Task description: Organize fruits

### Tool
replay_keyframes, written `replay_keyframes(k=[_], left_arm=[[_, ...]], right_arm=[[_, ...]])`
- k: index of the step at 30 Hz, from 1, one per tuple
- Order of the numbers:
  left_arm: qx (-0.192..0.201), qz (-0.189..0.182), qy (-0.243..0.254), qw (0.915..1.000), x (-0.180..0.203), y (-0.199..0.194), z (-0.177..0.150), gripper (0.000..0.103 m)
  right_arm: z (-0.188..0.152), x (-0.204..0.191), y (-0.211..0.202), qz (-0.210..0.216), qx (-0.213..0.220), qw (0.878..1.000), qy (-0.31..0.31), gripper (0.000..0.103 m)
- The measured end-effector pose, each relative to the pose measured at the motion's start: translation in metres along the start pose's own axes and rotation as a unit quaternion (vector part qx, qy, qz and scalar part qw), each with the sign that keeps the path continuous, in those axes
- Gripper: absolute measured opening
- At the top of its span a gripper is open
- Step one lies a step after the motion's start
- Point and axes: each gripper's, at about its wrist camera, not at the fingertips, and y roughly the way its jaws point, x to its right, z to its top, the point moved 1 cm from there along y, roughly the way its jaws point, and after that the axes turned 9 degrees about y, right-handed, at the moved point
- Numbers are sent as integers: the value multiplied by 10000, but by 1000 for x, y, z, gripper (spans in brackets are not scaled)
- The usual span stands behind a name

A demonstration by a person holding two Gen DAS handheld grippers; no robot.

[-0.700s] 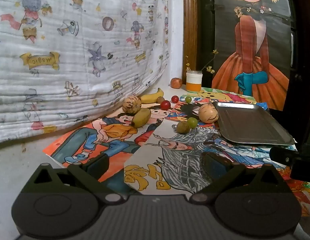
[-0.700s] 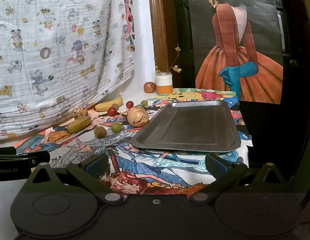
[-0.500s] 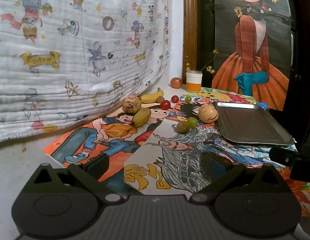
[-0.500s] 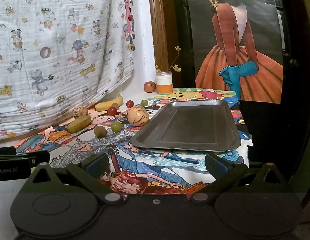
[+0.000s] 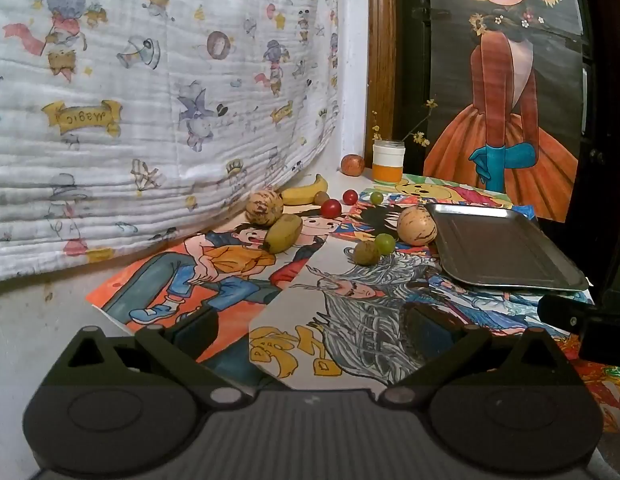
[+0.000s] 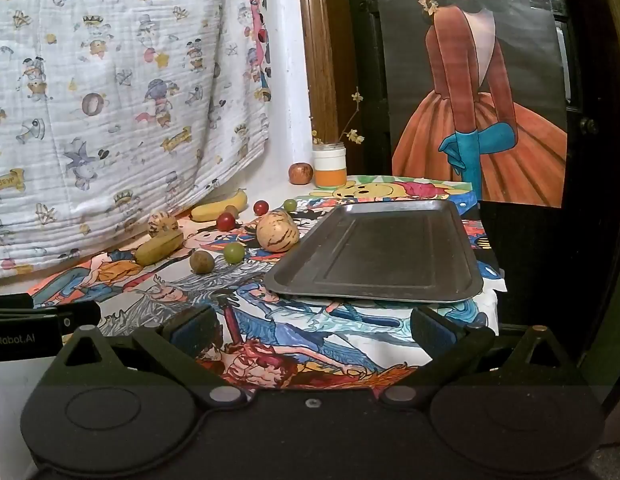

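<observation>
Nothing has shifted since the earlier frames: the left hand-held gripper (image 5: 310, 322) and right hand-held gripper (image 6: 312, 322) both hang released and empty. The fruits (image 6: 277, 231) lie on the bench left of the bare metal tray (image 6: 382, 252), so sorting has not begun.

Small brown round fruit (image 5: 320, 197) behind the red cherry tomato (image 5: 331, 208) is partly hidden, kind can't be told. Left wrist view: flat grey metal tray (image 5: 506, 248) w/ near right corner behind the other gripper's black body (image 5: 590, 320), itself cut off at right edge. Right wrist view: white lettering on the black gripper body (image 6: 26, 334) cut off at left edge. Painted girl poster (image 6: 470, 100) loses its top at the frame edge.
</observation>
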Motion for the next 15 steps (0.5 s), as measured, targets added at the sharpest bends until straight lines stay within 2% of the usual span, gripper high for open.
replay_keyframes(k=[15], left_arm=[[-11,-6,-11,10000,0,0,0,103]], right_arm=[[-1,-1,0,-1,-3,10000,-2,103]])
